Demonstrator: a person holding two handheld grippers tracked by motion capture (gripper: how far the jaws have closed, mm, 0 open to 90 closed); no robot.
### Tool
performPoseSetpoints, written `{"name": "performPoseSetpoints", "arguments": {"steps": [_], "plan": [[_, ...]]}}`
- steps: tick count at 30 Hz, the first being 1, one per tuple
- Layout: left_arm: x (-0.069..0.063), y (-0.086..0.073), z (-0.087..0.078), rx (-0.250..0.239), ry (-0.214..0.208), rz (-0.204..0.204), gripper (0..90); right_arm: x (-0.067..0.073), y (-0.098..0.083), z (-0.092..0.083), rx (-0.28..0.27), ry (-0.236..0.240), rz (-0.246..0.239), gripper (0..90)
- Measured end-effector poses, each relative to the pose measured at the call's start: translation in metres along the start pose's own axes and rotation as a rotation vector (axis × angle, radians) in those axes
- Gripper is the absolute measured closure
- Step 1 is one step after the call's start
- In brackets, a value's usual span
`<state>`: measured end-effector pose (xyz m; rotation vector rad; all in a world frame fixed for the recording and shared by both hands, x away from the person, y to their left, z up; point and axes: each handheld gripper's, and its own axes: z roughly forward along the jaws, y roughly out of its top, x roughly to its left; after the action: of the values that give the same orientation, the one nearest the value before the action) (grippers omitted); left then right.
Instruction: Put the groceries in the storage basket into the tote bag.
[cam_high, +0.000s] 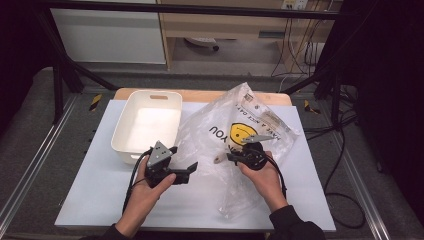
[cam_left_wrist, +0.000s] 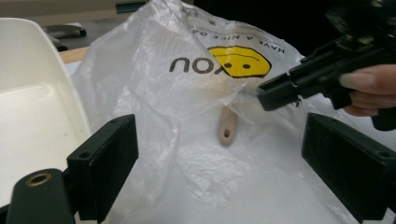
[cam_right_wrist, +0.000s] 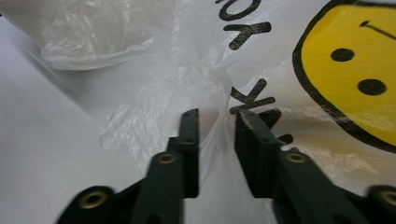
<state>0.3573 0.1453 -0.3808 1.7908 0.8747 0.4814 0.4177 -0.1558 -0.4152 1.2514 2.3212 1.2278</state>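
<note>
Two tools work a plastic bag (cam_high: 235, 135): left tool (cam_high: 191, 169) open at nine o'clock, right tool (cam_right_wrist: 215, 122) slightly parted around a fold; regrip film squarely.

- The left claw (cam_high: 186, 169) is built of matte black parts, topped by a grey three-cornered plate, with a black cable trailing from it.
- Brass-ringed screw holes are seen on its flat, rectangular jaws.
- The right claw (cam_high: 235, 156) is made alike, grey plate included.
- Dark sleeves are worn at both wrists.
</note>
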Motion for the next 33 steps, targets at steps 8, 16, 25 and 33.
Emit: {"name": "performPoseSetpoints", "arguments": {"steps": [8,16,25,33], "plan": [[0.012,0.003,-0.014,-0.033,0.050,0.012,9.4,0.004,-0.004,-0.019,-0.042,-0.088,-0.038,28.2],[0.024,0.002,-0.023,-0.040,0.091,0.000,9.3,0.001,-0.016,-0.037,-0.066,-0.163,-0.017,12.9],[0.036,0.000,-0.031,-0.038,0.137,-0.005,9.3,-0.008,-0.048,-0.066,-0.050,-0.251,0.047,7.2],[0.042,-0.002,-0.034,-0.043,0.164,-0.006,9.3,-0.017,-0.079,-0.071,0.053,-0.286,0.129,6.8]]}}
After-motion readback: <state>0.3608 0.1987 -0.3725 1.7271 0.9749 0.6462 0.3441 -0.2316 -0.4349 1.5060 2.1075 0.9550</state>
